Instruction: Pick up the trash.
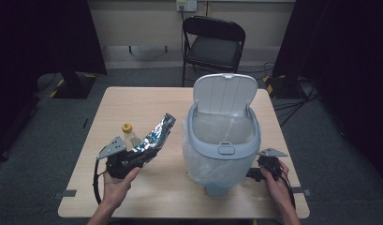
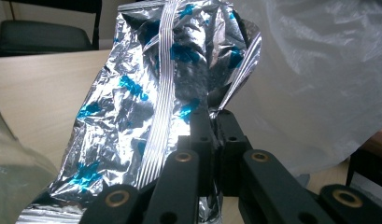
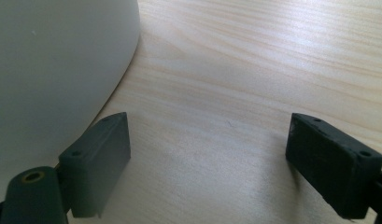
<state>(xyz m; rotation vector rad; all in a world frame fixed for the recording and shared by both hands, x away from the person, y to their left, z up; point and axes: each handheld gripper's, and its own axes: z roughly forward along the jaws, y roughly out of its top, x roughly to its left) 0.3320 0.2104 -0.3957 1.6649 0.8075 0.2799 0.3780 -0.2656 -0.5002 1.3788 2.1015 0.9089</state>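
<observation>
Nearest, at the desk's (image 1: 147,199) front edge: two hands, each with a gripper. Left gripper (image 1: 133,157), left of centre, jaws clamped together on the lower end of a crinkled silver foil bag (image 1: 156,136) with blue print and a ribbed seal strip; the bag is held off the desk, slanting up and rightward toward the bin. Right gripper (image 3: 209,163), front right, low over bare wood, jaws wide apart and holding nothing, one jaw just beside the bin's pale wall. Just behind the left gripper: small clear bottle (image 1: 128,136) with yellow cap, upright on the desk. Centre-right: pale blue-grey pedal bin (image 1: 222,150), lid (image 1: 224,93) raised upright, lined with a clear plastic liner (image 2: 319,84) that drapes over the outside. Beyond the desk, on grey carpet: black folding chair (image 1: 212,47) against the far wall; dark curtains to either side.
</observation>
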